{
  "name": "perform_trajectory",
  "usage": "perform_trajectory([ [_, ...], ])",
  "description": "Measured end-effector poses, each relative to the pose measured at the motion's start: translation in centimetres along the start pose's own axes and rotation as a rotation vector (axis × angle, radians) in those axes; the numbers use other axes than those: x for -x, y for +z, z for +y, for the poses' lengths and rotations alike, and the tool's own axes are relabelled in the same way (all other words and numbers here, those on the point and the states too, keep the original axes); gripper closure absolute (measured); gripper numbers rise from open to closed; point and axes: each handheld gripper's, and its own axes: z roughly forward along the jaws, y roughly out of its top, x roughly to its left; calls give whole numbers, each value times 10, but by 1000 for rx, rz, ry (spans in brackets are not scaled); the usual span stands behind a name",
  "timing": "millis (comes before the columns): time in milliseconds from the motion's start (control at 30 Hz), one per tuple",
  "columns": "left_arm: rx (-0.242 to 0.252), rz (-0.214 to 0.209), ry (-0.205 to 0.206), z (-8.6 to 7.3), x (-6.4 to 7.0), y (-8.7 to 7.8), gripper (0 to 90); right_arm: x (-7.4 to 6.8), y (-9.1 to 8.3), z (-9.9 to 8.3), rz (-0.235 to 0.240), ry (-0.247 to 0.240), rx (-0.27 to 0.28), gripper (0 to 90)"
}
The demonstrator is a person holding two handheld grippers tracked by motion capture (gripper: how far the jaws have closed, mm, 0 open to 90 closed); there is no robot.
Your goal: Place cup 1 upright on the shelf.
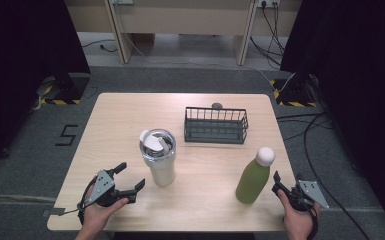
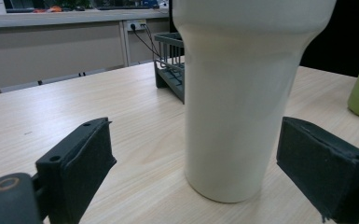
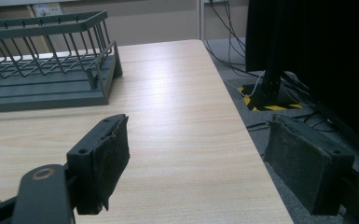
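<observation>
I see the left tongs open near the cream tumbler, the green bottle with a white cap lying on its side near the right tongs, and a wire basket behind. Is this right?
One point is wrong: the green bottle stands upright, not on its side, as the high view shows. The rest holds: the left tongs are open near the cream tumbler, the right tongs are near the bottle, and the wire basket stands behind.

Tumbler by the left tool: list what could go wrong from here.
1. The tumbler is tall with a narrow base; the open left tool faces it off-centre, so one pad could push it before the other closes and tip it.
2. Its lid looks partly open, so a tip might spill whatever is inside.
3. The green bottle stands near the table edge beside the open right tool; a bump might send it off.
</observation>
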Motion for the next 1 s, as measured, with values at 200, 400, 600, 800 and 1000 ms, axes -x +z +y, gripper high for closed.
perform_trajectory([
  [200, 7, -19, -10, 2, 5, 1, 86, 0, 0, 1, -2, 3, 3, 214],
  [400, 26, -58, -33, 7, 14, 6, 66, 0, 0, 1, -6, 3, 4, 214],
  [600, 26, -68, -26, 11, 21, 12, 45, 0, 1, 1, -10, 5, 2, 213],
  [800, 19, -53, -50, 13, 26, 21, 28, 2, 1, 1, -15, 5, 8, 213],
  [1000, 13, -16, -44, 16, 34, 34, 16, 2, 0, 2, -20, 6, 13, 212],
])
